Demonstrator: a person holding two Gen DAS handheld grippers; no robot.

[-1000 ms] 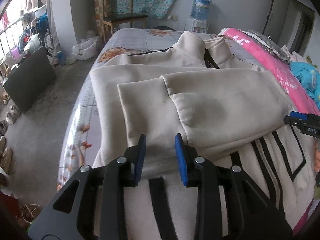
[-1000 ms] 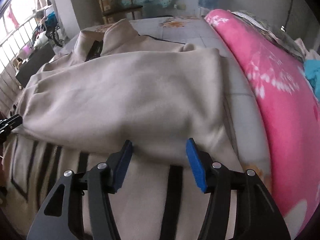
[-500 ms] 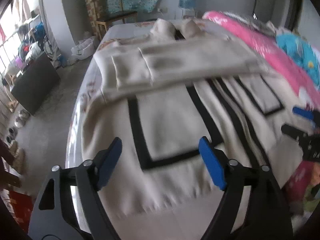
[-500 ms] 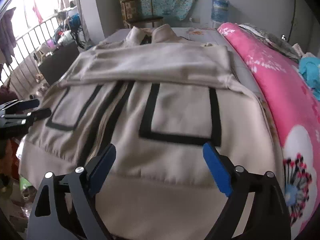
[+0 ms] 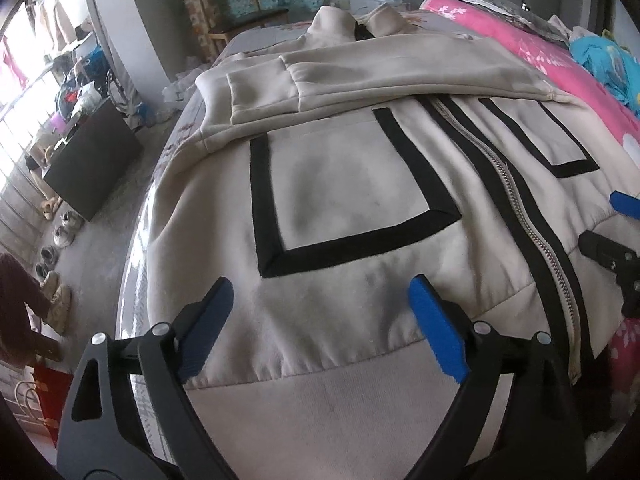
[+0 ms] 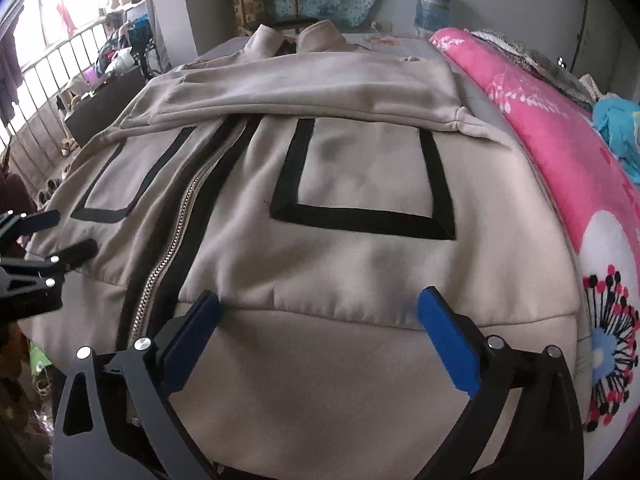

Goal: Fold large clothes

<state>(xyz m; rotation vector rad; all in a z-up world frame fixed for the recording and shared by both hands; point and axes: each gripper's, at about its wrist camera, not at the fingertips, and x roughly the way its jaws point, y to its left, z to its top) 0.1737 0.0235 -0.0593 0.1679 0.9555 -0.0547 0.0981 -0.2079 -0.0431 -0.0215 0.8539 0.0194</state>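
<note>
A large beige jacket (image 5: 352,184) (image 6: 360,168) with black-edged pockets lies face up on the bed, collar at the far end. Its zipper (image 5: 516,200) (image 6: 176,232) is done up. Both sleeves (image 5: 400,72) (image 6: 320,88) are folded across the chest. My left gripper (image 5: 320,284) hovers over the hem band on the jacket's left half, jaws wide and still opening, nothing between them. My right gripper (image 6: 320,300) hovers over the hem band on the right half, also widening and empty. Each gripper shows at the edge of the other's view.
A pink flowered blanket (image 5: 540,52) (image 6: 560,140) lies along the bed's right side with a blue cloth (image 5: 608,64) on it. Left of the bed are bare floor, a black box (image 5: 92,160), several shoes (image 5: 56,236) and a railing. A wooden chair (image 6: 272,4) stands beyond the bed.
Both grippers drew back from the folded sleeves to the hem end of the jacket. Their jaws spread from narrow to wide, and nothing was picked up.
</note>
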